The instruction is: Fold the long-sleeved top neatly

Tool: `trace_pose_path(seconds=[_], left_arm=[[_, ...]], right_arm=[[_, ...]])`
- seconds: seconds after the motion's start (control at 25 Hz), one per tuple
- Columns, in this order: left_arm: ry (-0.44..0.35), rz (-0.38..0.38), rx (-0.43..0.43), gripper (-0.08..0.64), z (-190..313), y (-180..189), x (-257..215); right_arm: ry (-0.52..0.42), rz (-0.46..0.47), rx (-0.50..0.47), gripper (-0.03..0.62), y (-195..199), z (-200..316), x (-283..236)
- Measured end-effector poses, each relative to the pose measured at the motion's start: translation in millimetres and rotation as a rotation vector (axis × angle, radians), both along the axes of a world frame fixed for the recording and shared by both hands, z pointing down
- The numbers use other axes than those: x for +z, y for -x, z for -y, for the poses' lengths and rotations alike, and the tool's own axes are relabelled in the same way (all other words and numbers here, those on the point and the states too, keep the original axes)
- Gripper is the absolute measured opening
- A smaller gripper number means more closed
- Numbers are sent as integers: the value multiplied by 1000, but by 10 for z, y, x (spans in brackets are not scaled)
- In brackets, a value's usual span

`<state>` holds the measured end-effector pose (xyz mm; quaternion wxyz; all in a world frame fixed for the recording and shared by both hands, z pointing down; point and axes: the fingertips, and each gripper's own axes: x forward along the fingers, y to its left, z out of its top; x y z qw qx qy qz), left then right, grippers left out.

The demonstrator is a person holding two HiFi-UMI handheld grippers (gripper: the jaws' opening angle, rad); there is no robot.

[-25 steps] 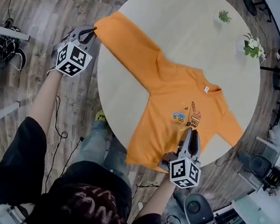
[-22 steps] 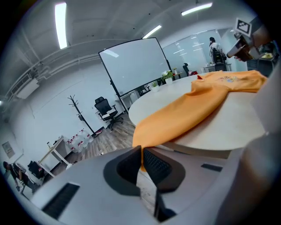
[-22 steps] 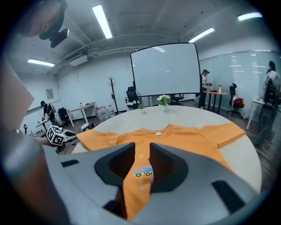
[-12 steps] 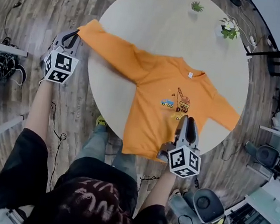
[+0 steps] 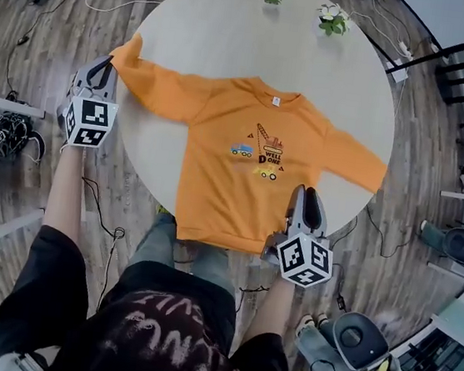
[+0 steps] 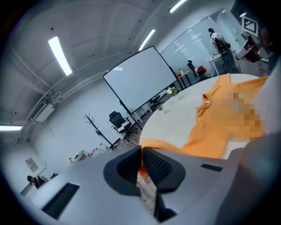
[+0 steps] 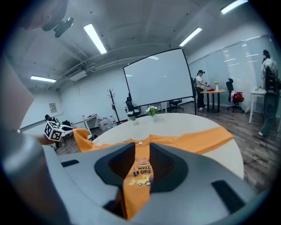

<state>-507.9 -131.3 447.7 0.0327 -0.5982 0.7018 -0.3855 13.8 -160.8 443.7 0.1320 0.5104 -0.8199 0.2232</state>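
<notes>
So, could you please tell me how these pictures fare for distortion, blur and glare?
Head view: sharp and evenly lit, though the round table bulges with the lens. Left gripper view: dark corners, and a mosaic patch covers part of the orange top. Right gripper view: bright ceiling strip, legible print.

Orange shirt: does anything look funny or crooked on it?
Yes. The orange top lies unevenly: one sleeve is stretched off the table edge, pinched in the left gripper jaws, while the other sleeve lies loose. Nothing looks spilled or torn.

On table (image 5: pixel 233 38): top (image 5: pixel 235 164) spread, L sleeve (image 5: pixel 156 87) over edge; plants (image 5: pixel 332 18) behind.
</notes>
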Motion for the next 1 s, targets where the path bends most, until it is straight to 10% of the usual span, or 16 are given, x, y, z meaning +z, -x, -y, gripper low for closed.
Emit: trace_pose_path(seconds=[0.44,1.0], left_arm=[[39,64,10,21,52,-730,-69],[10,135,361,21,1229,-3259,-98]], right_arm=[[0,23,-2,107,-674,167,36],[8,63,86,107,-1880,263,140]])
